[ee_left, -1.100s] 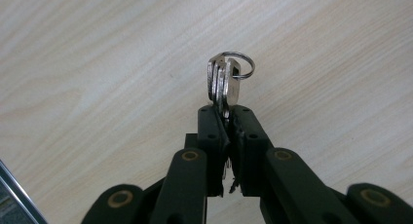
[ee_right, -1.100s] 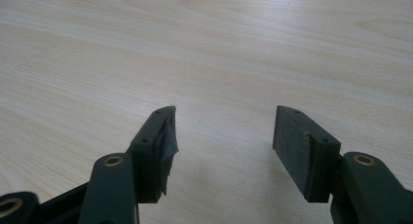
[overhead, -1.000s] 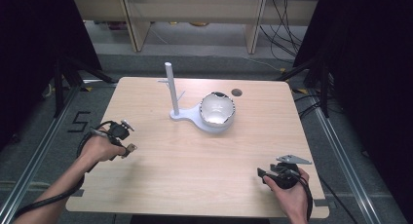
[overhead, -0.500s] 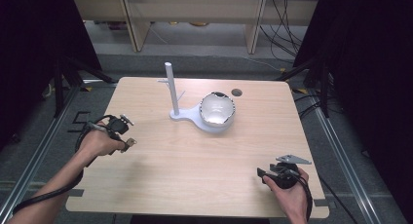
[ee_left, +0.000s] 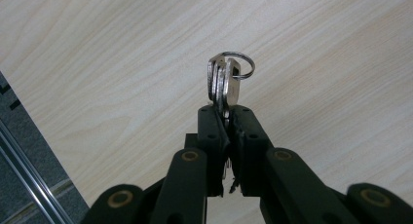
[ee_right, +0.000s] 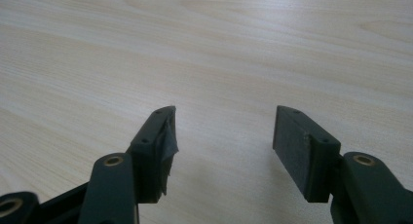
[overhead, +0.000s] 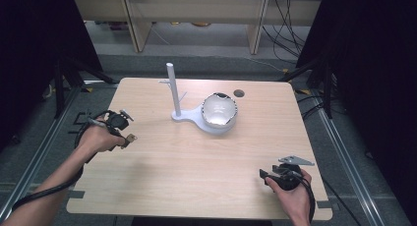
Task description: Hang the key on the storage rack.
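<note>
My left gripper [ee_left: 225,112] is shut on a small bunch of silver keys [ee_left: 225,83] joined by a ring, which stick out past the jaw tips over the wooden table [ee_left: 97,63]. In the high view this left gripper [overhead: 129,136] hovers near the table's left edge, held in a hand. My right gripper [ee_right: 224,131] stands open above bare wood with nothing between its jaws. From above, the right gripper [overhead: 265,175] sits near the front right corner. A white stand [overhead: 171,88] with an upright post and a shiny bowl [overhead: 219,110] stands at the centre back.
A small dark round hole [overhead: 239,93] lies in the tabletop behind the bowl. Shelving and cables stand beyond the table's far edge. Metal floor rails run along both sides of the table.
My left gripper has moved a little away from the person and to the left, with the keys in it. The right gripper has stayed put.
</note>
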A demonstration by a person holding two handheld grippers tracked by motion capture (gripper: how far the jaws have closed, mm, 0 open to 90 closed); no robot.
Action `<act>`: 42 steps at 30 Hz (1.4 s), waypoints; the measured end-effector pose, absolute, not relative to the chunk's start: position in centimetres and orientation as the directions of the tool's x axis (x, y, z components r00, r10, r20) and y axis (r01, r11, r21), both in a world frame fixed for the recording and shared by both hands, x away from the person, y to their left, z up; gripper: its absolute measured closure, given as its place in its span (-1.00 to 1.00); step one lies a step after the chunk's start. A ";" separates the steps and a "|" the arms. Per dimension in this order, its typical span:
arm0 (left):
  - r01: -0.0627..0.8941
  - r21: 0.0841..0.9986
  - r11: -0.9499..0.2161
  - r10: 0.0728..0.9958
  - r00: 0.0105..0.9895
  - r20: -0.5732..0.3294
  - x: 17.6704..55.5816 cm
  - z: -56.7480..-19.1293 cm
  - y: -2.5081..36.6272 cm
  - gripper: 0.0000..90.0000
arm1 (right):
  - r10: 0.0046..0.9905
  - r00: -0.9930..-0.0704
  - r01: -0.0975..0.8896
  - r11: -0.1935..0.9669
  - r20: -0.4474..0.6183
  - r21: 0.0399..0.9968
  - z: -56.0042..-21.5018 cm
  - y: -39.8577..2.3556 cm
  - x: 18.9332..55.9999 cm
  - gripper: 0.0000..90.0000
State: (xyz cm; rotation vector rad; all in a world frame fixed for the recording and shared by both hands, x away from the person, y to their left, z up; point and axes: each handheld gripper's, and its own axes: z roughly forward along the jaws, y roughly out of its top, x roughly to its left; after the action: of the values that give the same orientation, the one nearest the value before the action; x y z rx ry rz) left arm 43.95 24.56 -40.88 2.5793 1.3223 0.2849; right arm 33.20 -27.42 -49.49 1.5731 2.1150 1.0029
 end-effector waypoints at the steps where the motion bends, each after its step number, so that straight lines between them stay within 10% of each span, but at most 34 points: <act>1: 0.765 0.287 -0.577 0.810 0.582 0.074 44.0 -40.8 24.6 0.84 | 0.928 -0.341 0.699 0.145 0.148 0.701 -49.5 -27.4 33.2 -0.06; 25: 0.773 0.276 -0.572 0.816 0.571 0.093 45.3 -39.6 24.7 0.84 | 0.924 -0.350 0.699 0.148 0.154 0.699 -49.6 -27.4 33.2 -0.06; 42: 0.702 0.476 -0.530 0.833 0.537 0.135 45.6 -38.4 24.6 0.84 | 0.923 -0.347 0.700 0.136 0.167 0.701 -49.6 -27.6 33.2 -0.06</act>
State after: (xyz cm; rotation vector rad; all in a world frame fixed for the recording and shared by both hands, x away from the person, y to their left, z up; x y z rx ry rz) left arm 45.60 24.59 -38.43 2.4131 1.2614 0.4954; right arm 33.16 -27.61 -49.60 1.5764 2.1134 1.0306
